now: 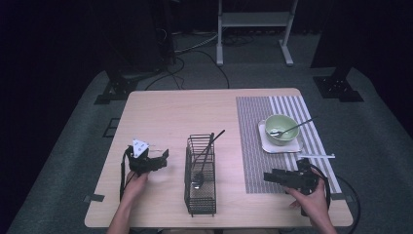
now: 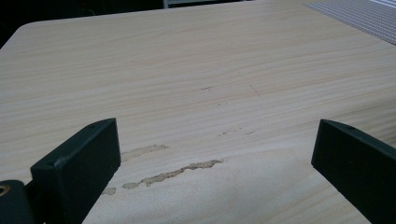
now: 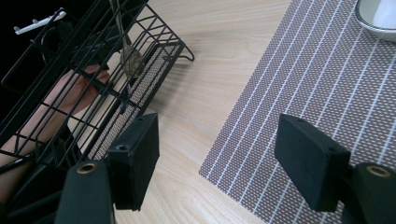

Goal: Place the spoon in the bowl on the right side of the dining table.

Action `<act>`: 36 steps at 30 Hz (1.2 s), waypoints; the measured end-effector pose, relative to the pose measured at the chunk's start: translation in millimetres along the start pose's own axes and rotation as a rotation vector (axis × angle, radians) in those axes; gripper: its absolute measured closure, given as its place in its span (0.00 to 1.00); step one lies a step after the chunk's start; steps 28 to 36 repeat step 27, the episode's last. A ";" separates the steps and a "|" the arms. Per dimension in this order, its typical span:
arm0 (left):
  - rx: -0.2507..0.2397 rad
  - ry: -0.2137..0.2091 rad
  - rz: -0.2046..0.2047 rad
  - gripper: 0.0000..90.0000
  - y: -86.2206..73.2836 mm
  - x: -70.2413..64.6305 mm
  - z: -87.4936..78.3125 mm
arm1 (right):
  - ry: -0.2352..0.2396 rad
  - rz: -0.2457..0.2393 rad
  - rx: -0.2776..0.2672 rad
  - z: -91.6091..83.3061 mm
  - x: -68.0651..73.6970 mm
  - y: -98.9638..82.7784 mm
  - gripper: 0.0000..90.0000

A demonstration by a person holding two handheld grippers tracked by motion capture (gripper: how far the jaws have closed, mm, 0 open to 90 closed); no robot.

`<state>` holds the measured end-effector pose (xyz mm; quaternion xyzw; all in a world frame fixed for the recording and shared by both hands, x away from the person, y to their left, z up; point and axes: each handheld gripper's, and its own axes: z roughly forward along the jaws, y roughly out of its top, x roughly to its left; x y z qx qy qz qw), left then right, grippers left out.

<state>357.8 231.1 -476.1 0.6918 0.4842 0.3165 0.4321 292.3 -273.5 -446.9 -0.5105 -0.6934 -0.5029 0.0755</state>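
Dark curtains and a grey carpet surround your wooden bench (image 1: 160,107), and everything you work with lies on its top.

Nearest to you, your right gripper (image 1: 272,177) rests at the near right corner, on the striped placemat (image 1: 253,146). Its jaws stand wide open with nothing between them and point toward 9 o'clock. Your left gripper (image 1: 163,157) sits at the near left, also wide open and empty, pointing toward 3 o'clock.

Between the two stands the black wire basket (image 1: 200,192), its long side running from 6 to 12 o'clock. One spoon (image 1: 204,161) leans inside, bowl down near the floor of the basket, handle rising toward 1 o'clock.

Farther away, at about 12 o'clock from your right gripper, the green bowl (image 1: 281,128) stands on a small white plate (image 1: 265,144) on the placemat. A second spoon (image 1: 292,127) lies in it, handle pointing toward 2 o'clock over the rim.

I judge that this second spoon belongs to your right hand, which is clearly nearer. You would have to turn the jaws away from the basket toward 12 o'clock and close across the handle, not along it.

The right gripper view gives you the basket mesh, the spoon bowl (image 3: 132,62) behind the wires and a corner of the plate (image 3: 369,23). The left gripper view gives you bare wood (image 2: 196,74) between its jaws, with a scuffed patch.
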 end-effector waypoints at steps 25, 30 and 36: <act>0.001 0.000 0.001 0.00 0.1 -0.1 0.3 | 0.014 -0.049 0.019 9.2 15.6 -6.5 0.33; 0.002 -0.002 -0.001 0.00 0.2 0.1 0.4 | 0.010 -0.051 0.011 8.8 14.6 -8.1 0.33; 0.002 -0.002 -0.001 0.00 0.2 0.1 0.4 | 0.010 -0.051 0.011 8.8 14.6 -8.1 0.33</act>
